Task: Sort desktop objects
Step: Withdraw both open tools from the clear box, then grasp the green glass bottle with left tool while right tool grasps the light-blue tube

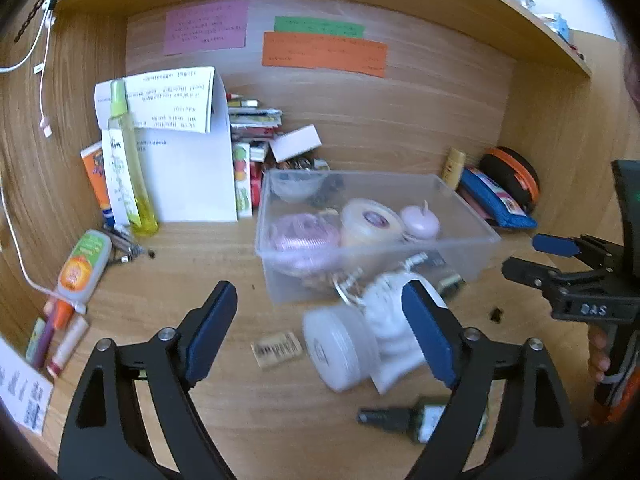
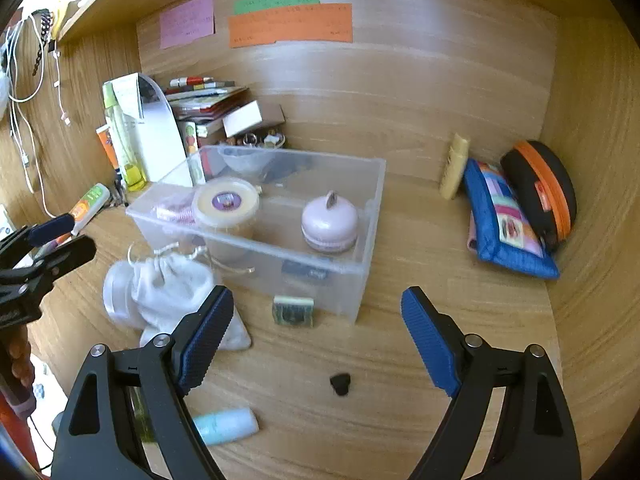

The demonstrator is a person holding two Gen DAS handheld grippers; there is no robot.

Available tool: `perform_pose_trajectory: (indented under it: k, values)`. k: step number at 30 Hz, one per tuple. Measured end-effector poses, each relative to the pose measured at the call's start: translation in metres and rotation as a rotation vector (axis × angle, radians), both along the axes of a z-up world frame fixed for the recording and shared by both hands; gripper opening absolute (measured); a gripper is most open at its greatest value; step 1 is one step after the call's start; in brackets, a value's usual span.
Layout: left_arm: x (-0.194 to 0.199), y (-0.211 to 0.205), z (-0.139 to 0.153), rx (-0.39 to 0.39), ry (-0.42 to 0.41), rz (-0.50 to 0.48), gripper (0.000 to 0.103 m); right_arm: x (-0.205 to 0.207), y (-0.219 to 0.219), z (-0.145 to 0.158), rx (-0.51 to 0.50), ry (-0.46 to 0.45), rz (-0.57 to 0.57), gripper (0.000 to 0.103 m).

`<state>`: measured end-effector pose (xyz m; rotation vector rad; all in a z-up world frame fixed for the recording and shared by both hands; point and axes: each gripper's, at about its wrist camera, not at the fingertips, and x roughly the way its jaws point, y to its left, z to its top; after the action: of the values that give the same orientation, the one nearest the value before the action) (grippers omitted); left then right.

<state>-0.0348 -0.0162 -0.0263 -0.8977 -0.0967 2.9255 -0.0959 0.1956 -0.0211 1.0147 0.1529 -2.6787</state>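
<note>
The left gripper (image 1: 320,336) hangs over the wooden desk (image 1: 224,264) with its blue pads spread wide and nothing pinched; a white round jar (image 1: 340,346) on its side and a white drawstring pouch (image 1: 394,320) lie on the desk between the pads, untouched as far as the blurred view shows. At 6 o'clock from the jar lies a dark green bottle (image 1: 408,418), at 9 o'clock a small tan barcode tag (image 1: 277,349), its print unreadable.

The right gripper (image 2: 318,336) is likewise spread and empty, above bare wood. At 6 o'clock from its gap sits a small black piece (image 2: 340,383); at 12 o'clock a small green block (image 2: 293,311) stands just against the clear plastic bin (image 2: 360,280). In the left view the letters "DAS" show on this gripper's body.

The bin holds a cream tub with a purple label (image 2: 226,202), a pink macaron-shaped case (image 2: 329,222) and a pink coiled item (image 1: 304,240). At 3 o'clock of the bin, well apart, a blue pouch (image 2: 506,236) leans on a black-and-orange case (image 2: 540,192). At 9 o'clock stands a yellow spray bottle (image 1: 126,160). Pink, green and orange notes (image 1: 324,54) on the back wall carry writing too blurred to read.
</note>
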Motion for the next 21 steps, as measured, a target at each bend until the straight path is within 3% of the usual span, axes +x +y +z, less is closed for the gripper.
perform_pose_trajectory:
  k: [6, 14, 21]
  values:
    - [0.027, 0.015, -0.010, -0.013, -0.009, -0.020, 0.091, 0.014, 0.011, -0.015, -0.015, -0.046, -0.009, 0.084]
    - [0.052, 0.040, -0.029, 0.046, -0.069, -0.137, 0.092, 0.037, 0.018, -0.039, -0.001, -0.103, 0.013, 0.084]
    - [0.049, 0.063, -0.052, 0.042, -0.128, -0.180, 0.095, 0.052, 0.024, -0.047, 0.014, -0.116, 0.031, 0.084]
